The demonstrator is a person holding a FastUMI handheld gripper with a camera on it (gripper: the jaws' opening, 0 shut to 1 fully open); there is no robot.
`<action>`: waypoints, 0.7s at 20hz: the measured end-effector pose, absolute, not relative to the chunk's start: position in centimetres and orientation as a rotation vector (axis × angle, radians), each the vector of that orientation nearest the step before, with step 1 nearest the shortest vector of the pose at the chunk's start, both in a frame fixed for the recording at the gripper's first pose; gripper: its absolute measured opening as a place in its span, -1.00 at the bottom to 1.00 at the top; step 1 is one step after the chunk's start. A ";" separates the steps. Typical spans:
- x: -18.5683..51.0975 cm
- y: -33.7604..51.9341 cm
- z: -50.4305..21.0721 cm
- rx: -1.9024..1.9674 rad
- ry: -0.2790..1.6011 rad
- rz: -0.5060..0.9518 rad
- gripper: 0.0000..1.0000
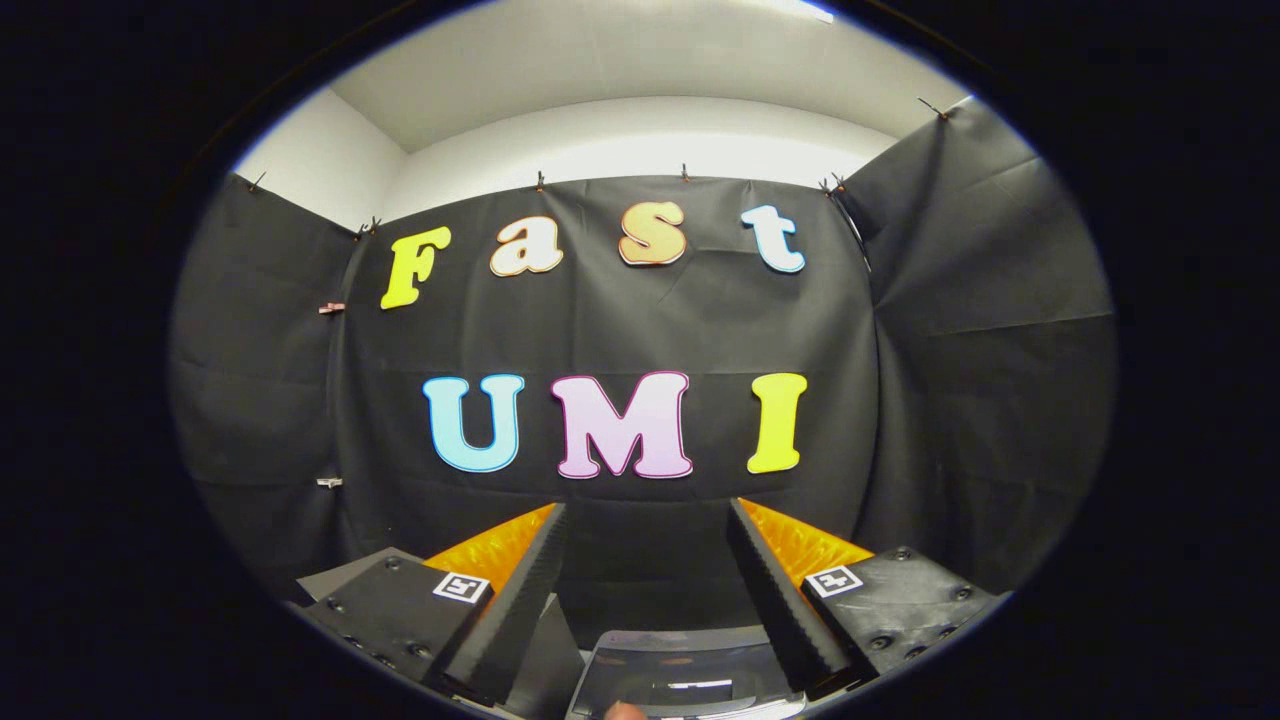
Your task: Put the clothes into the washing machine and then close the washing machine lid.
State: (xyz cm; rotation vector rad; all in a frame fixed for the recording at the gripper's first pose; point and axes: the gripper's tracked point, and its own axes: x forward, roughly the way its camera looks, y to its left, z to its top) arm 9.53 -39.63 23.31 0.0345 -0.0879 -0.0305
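My gripper [648, 515] is held up high and level, facing the black cloth wall of the booth. Its two fingers stand wide apart with nothing between them, so it is open. Low between the fingers, close under the camera, shows a grey translucent panel [680, 670] with a dark glossy surface; it may be the washing machine's lid, but I cannot tell. No clothes are in sight.
The black cloth wall [620, 330] hangs straight ahead beyond the fingertips and wraps round on both sides. Above it are a white wall and ceiling [640, 90]. A small pale rounded thing [625, 711], perhaps a fingertip, peeks in under the panel.
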 end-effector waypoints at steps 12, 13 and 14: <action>8.0 -36.4 23.1 0.004 -0.070 0.016 0.97; 8.2 -36.3 23.3 0.003 -0.070 0.019 0.97; 8.3 -36.1 23.2 0.006 -0.070 0.021 0.97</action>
